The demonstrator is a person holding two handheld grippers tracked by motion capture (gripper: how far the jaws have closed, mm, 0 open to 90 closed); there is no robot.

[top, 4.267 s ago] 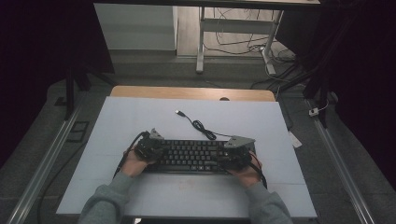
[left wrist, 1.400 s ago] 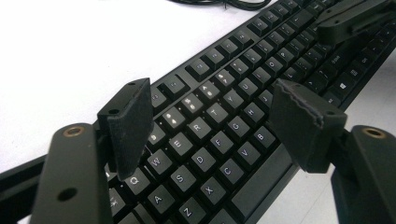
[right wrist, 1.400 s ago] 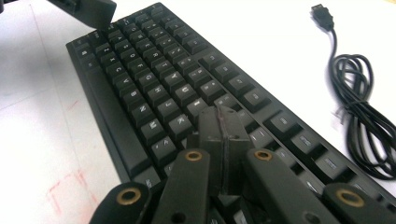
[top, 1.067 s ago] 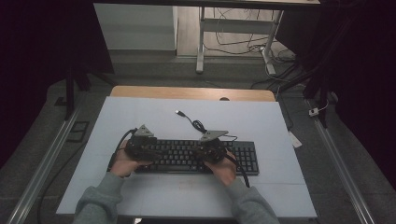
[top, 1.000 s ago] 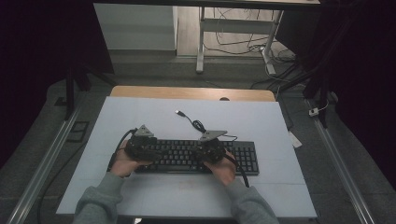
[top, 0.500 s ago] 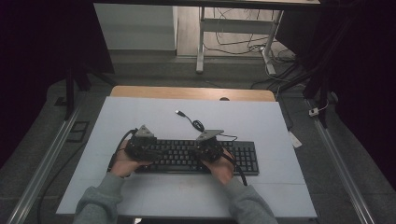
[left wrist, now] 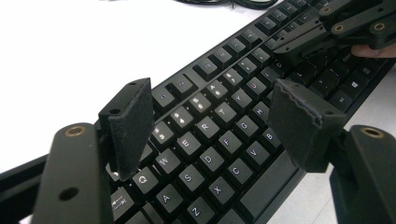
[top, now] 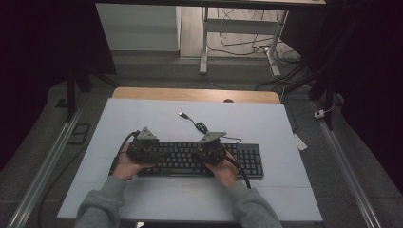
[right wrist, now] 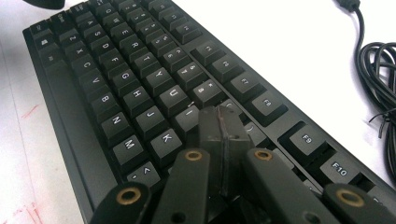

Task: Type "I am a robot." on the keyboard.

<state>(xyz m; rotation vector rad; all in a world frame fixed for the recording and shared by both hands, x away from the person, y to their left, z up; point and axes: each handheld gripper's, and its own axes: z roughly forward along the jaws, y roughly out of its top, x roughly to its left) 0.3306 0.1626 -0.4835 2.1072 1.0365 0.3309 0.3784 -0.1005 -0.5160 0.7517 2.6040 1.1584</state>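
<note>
High view: black keyboard [top: 202,160] lies flat on the pale table [top: 142,114], nearer the front edge than the back, long side parallel to that edge. Its cable [top: 197,124] trails toward the table's middle. Left gripper [top: 142,148] sits over the keyboard's left end, right gripper [top: 211,149] over its centre.

Left gripper view: jaws stand wide apart above the letter rows, nothing between the pads [left wrist: 130,125].

Right gripper view: jaws pressed together, tip down among the keys near I and K [right wrist: 164,138], likely poking a key.

Handling, judged: rigid plastic slab, light, apt to slide on the smooth top; keycaps give and can pop off. Grip the short ends or front lip, not the keys.
</note>
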